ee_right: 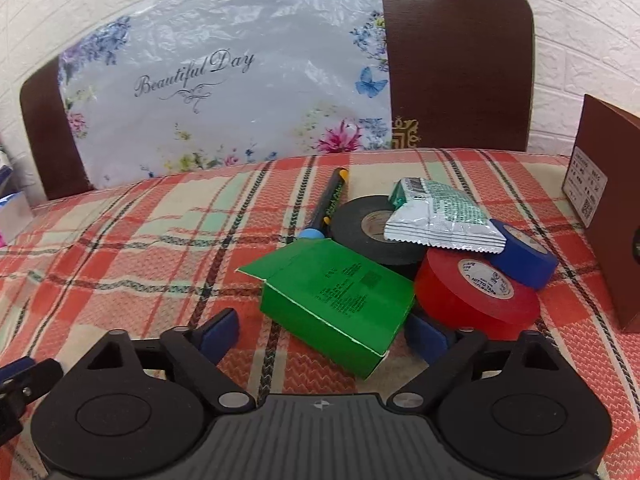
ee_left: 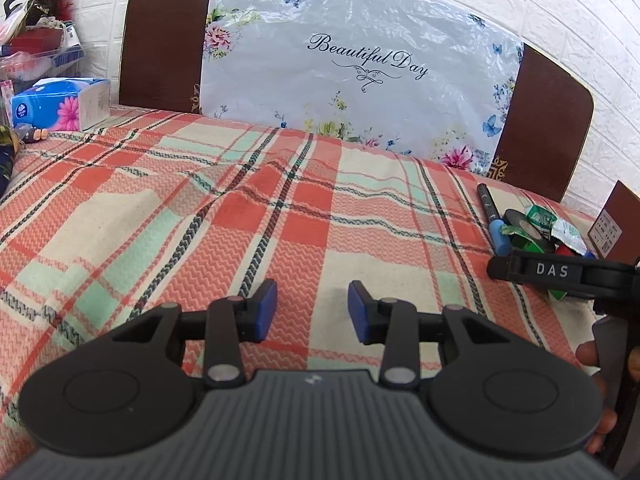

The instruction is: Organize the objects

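Green carton [ee_right: 340, 300] lies tilted on the plaid cloth [ee_right: 140, 240], centre of the right wrist view, flap open toward upper left. It sits between the wide-open pads of the right gripper [ee_right: 320, 336]; left pad clear of it, right pad [ee_right: 426, 338] partly hidden behind the box's lower right corner, contact can't tell. Nothing gripped.

Behind/right of box: red tape roll [ee_right: 476, 292] touching it, black tape roll [ee_right: 372, 232] further back, blue tape roll [ee_right: 524, 256] at right leaning on the red one. Green-white foil sachet [ee_right: 436, 216] rests on top of black + blue rolls. Black marker w/ blue cap [ee_right: 326, 208] lies beside black roll, pointing to upper centre. Brown box [ee_right: 612, 208] stands at right edge.

Left gripper [ee_left: 312, 312], lower centre of left wrist view: pads part open, empty, only cloth between. Same pile seen at right edge there; tissue pack [ee_left: 60, 104] upper left. Floral "Beautiful Day" plastic bag [ee_right: 224, 92] leans on dark headboard [ee_right: 456, 56] at back.
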The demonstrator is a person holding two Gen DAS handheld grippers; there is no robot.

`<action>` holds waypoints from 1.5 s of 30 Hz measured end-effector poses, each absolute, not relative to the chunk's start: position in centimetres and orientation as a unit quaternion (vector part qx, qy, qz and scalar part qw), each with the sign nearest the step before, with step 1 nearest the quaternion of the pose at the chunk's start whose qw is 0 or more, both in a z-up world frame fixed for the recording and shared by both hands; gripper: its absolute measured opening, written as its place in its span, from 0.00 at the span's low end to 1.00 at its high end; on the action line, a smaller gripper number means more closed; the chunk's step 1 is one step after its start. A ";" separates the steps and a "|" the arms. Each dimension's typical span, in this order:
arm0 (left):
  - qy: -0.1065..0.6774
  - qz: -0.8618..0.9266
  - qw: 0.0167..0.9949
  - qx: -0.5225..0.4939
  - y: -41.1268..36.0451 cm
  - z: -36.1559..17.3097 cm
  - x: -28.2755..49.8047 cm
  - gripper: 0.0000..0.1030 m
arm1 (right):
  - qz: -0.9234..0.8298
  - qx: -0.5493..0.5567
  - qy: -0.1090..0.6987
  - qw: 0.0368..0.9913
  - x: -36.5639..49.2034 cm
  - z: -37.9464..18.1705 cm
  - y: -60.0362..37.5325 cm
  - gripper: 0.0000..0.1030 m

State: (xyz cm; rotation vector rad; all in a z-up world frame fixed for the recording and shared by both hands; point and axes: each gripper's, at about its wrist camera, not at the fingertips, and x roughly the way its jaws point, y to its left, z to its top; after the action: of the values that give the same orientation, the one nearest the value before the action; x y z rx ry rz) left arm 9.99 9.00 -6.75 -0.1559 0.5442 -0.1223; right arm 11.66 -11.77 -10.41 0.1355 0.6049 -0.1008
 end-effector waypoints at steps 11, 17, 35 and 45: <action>0.271 -0.058 0.959 -0.057 8.5 -6.6 9.9 0.43 | -0.039 0.077 0.283 0.955 8.8 -10.4 -14.7 0.18; 0.274 -0.053 0.960 -0.039 8.0 -6.6 9.9 0.45 | -0.021 0.050 0.282 0.958 6.7 -10.3 -14.5 0.61; 0.274 -0.057 0.959 -0.035 7.7 -6.7 9.9 0.51 | -0.037 0.062 0.252 0.965 8.2 -9.6 -12.9 0.92; 0.274 -0.057 0.959 -0.035 7.7 -6.6 9.8 0.53 | -0.062 -0.005 0.242 0.968 9.1 -10.1 -11.4 0.60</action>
State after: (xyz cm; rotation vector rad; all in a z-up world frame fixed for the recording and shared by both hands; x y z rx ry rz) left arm 9.81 7.69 -6.64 -0.0710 0.5559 -0.1146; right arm 9.09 -11.38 -10.09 -0.0106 0.4899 -0.1260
